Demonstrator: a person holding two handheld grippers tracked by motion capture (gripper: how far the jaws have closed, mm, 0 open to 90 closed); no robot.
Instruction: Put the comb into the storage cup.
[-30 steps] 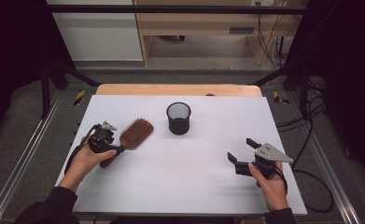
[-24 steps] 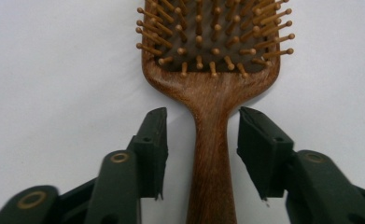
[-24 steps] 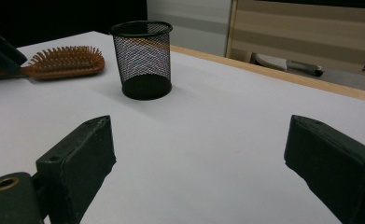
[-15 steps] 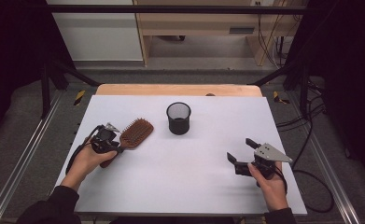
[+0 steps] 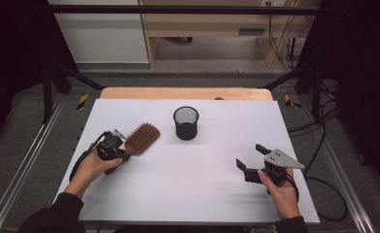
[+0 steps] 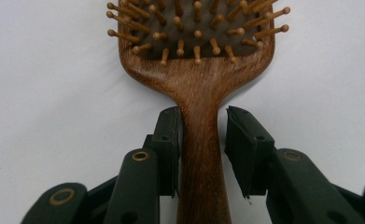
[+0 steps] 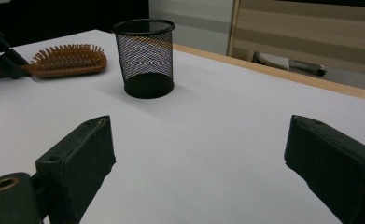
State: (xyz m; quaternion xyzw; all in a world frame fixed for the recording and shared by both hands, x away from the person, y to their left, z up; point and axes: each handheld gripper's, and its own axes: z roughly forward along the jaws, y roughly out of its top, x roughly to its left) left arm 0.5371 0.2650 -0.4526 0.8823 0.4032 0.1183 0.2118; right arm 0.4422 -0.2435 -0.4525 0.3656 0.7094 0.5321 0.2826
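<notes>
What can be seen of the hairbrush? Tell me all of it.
The hairbrush looks like brown wood, with a broad paddle head and a slim handle. Round-tipped wooden pins stand up from a dark pad. It lies flat on the white table, pins up, left of the mesh cup. Its handle runs between the jaws of the left gripper, which have just been closing: one pad seems to touch it, the other stands a sliver off.

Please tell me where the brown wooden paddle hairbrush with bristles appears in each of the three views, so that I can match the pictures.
High view: the brown wooden paddle hairbrush lies left of centre on the white table, handle toward the left gripper.
Left gripper view: it runs up the middle, head at top, handle between the jaws.
Right gripper view: it lies at upper left.
Shared landmark: the black mesh cup beside the brush in the high view and the right gripper view.
</notes>
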